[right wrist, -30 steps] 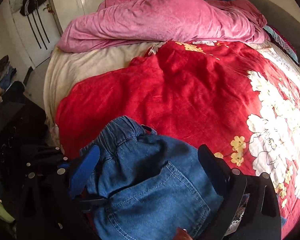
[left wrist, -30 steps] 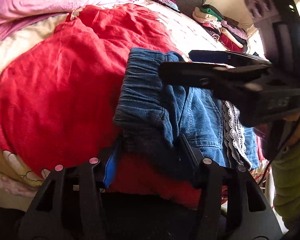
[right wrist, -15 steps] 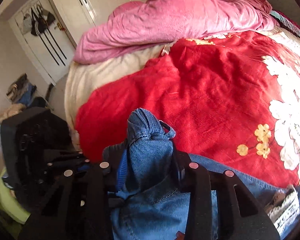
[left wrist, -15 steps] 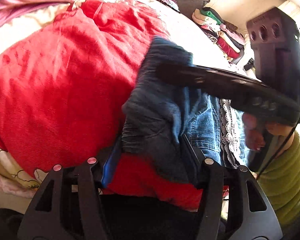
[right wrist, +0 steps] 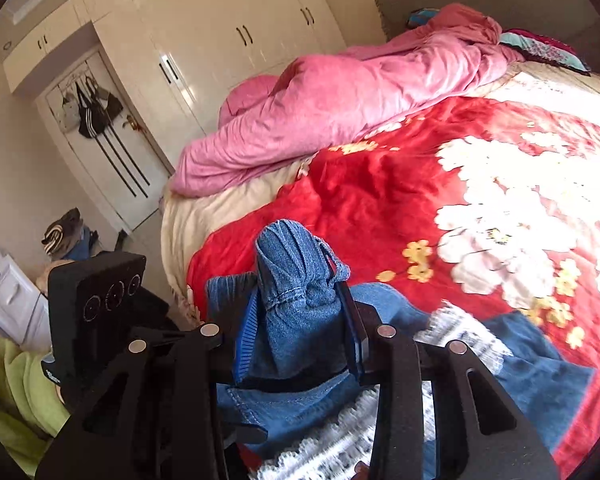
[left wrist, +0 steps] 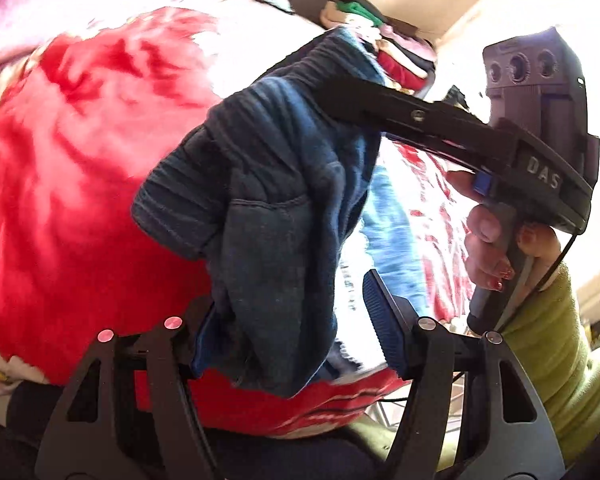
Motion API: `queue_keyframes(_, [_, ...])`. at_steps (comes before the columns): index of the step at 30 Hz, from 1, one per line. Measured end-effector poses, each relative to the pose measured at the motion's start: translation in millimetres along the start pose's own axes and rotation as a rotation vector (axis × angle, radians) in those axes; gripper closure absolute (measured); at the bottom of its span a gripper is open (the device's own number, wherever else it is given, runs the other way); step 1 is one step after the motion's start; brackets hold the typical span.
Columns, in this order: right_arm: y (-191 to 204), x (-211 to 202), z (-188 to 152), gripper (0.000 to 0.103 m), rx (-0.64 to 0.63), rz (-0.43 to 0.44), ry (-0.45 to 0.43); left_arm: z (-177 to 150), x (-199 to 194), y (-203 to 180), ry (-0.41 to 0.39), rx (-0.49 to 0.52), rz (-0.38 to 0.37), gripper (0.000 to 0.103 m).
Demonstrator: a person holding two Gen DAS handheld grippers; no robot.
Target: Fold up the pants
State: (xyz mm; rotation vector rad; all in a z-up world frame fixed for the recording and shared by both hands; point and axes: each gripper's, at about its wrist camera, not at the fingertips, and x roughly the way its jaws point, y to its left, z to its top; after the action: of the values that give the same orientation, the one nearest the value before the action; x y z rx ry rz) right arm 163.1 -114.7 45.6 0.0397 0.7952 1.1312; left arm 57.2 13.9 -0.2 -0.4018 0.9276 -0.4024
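Note:
The blue denim pants (left wrist: 268,208) with white lace trim hang lifted above the red floral blanket (left wrist: 60,208). My right gripper (right wrist: 300,316) is shut on the bunched elastic waistband (right wrist: 296,264); it also shows from the side in the left wrist view (left wrist: 340,88), clamped on the waistband's top. My left gripper (left wrist: 284,320) has its fingers wide apart, with the hanging denim passing between them and resting against the left finger. The rest of the pants (right wrist: 540,360) trails on the blanket in the right wrist view.
A pink duvet (right wrist: 340,96) lies heaped at the far side of the bed. Stacked folded clothes (left wrist: 384,40) sit near the headboard. White wardrobes (right wrist: 220,40) and a door stand beyond the bed. The person's green sleeve (left wrist: 540,340) is at right.
The right gripper closed on the waistband and raised it off the blanket. The left gripper's jaws opened wider, and both views tilted upward.

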Motion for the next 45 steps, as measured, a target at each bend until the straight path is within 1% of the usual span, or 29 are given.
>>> queue_keyframes(3, [-9.5,-22.9,-5.2,0.068,0.0,-0.011,-0.036,4.8,5.4,-22.5,-0.008,0.039,0.008,0.047])
queue_keyframes(4, [-13.4,-31.2,-6.9,0.065,0.003,-0.015,-0.044,5.4,6.5,-30.3,-0.015,0.06,0.012,0.047])
queue_keyframes(5, [-18.5,-40.6,-9.4,0.061,0.014,-0.029,-0.061,5.0,8.2,-38.4,-0.02,0.086,0.013,0.047])
queue_keyframes(6, [-24.8,-50.2,-13.3,0.049,0.033,-0.04,-0.076,3.7,10.6,-45.1,-0.014,0.107,0.004,0.047])
queue_keyframes(7, [-31.9,-60.4,-18.1,0.044,0.057,-0.057,-0.095,2.4,14.8,-51.4,0.0,0.127,-0.007,0.047])
queue_keyframes(9, [-43.5,-79.0,-29.2,0.043,0.092,-0.115,-0.118,-5.8,23.3,-59.9,0.043,0.16,-0.03,0.047])
queue_keyframes(11, [-49.5,-95.1,-41.5,0.043,0.1,-0.213,-0.125,-13.9,32.7,-68.7,0.082,0.204,-0.04,0.047])
queue_keyframes(12, [-50.2,-100.6,-46.7,0.043,0.102,-0.253,-0.121,-17.5,37.4,-71.6,0.103,0.224,-0.034,0.047])
queue_keyframes(13, [-51.6,-105.2,-52.4,0.043,0.107,-0.28,-0.113,-20.2,42.4,-75.1,0.126,0.238,-0.023,0.047])
queue_keyframes(14, [-52.2,-107.3,-57.4,0.043,0.112,-0.29,-0.108,-23.6,47.8,-76.1,0.148,0.249,-0.006,0.047])
queue_keyframes(16, [-51.0,-105.2,-66.4,0.043,0.115,-0.29,-0.086,-26.9,57.2,-79.1,0.161,0.261,0.026,0.046])
queue_keyframes(19, [-52.2,-87.5,-77.7,0.043,0.101,-0.312,-0.023,-24.5,63.3,-71.6,0.174,0.236,0.033,0.046])
queue_keyframes(21, [-56.7,-73.6,-88.2,0.044,0.096,-0.374,0.05,-24.0,63.0,-72.7,0.172,0.231,0.034,0.046])
queue_keyframes(22, [-61.4,-66.9,-93.5,0.045,0.103,-0.431,0.083,-28.1,59.8,-73.9,0.171,0.231,0.034,0.046])
queue_keyframes(23, [-66.3,-62.0,-97.6,0.045,0.112,-0.466,0.103,-28.0,59.8,-73.2,0.17,0.232,0.032,0.046])
queue_keyframes(26, [-75.1,-57.1,-104.5,0.045,0.149,-0.472,0.1,-30.8,59.7,-74.5,0.167,0.229,0.029,0.046])
queue_keyframes(29, [-67.9,-58.8,-103.2,0.044,0.127,-0.492,0.095,-33.9,57.9,-77.1,0.159,0.225,0.033,0.045])
queue_keyframes(30, [-64.6,-62.1,-102.0,0.043,0.123,-0.483,0.082,-36.0,56.3,-81.1,0.155,0.226,0.036,0.045])
queue_keyframes(31, [-61.5,-67.0,-100.6,0.043,0.123,-0.472,0.063,-35.6,52.0,-81.8,0.149,0.227,0.039,0.043])
queue_keyframes(34, [-55.3,-83.9,-97.9,0.038,0.14,-0.459,0.015,-36.5,43.0,-83.0,0.129,0.234,0.055,0.037])
queue_keyframes(38, [-48.9,-99.4,-98.9,0.032,0.157,-0.458,-0.025,-35.5,36.3,-84.2,0.113,0.235,0.066,0.035])
queue_keyframes(45, [-37.1,-122.2,-108.3,0.03,0.181,-0.466,-0.083,-33.8,25.6,-87.5,0.088,0.243,0.074,0.03])
